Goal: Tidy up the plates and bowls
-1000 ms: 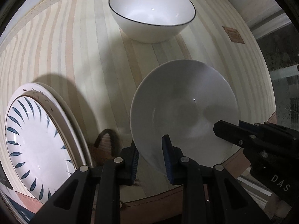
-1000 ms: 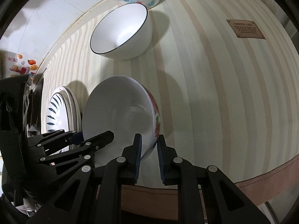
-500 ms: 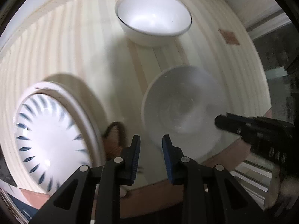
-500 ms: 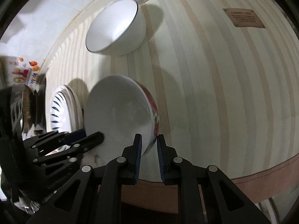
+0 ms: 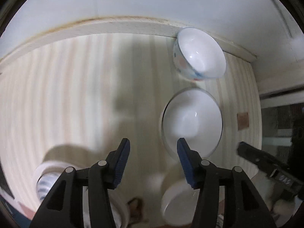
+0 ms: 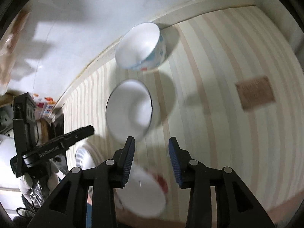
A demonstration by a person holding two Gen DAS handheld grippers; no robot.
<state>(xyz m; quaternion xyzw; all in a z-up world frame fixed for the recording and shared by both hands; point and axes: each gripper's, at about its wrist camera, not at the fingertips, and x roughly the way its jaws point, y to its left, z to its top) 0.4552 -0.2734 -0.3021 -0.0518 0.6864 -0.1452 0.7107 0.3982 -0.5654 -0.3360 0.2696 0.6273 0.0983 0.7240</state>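
Through the left wrist camera, your left tool [image 5: 153, 159] hangs with its blue pads spread wide and nothing between them. Ahead and to its right on the striped bench [image 5: 76, 95] sits the dark-rimmed white bowl [image 5: 191, 126], upright and empty. Beyond it, close against the back ledge, the blue-patterned bowl [image 5: 199, 58] is also empty. Low in the frame, just under the right pad, you can see the rim of a third white bowl [image 5: 178, 205], blurred, and at lower left the edge of the blue-leaf plate stack [image 5: 45, 180]. The other tool's black finger pokes in from the right.

Through the right wrist camera, your right tool [image 6: 152, 159] is likewise spread and holding nothing. The red-flowered bowl [image 6: 144, 190] rests directly below its pads (the same one the left view shows only as a white rim), with nothing in it. The dark-rimmed bowl and the blue-patterned bowl line up beyond.

These look like glazed ceramic, so expect them to be stiff, fairly heavy, slick and quick to chip. Take each by the rim, one pad inside the wall and one outside, and set it down gently when nesting.
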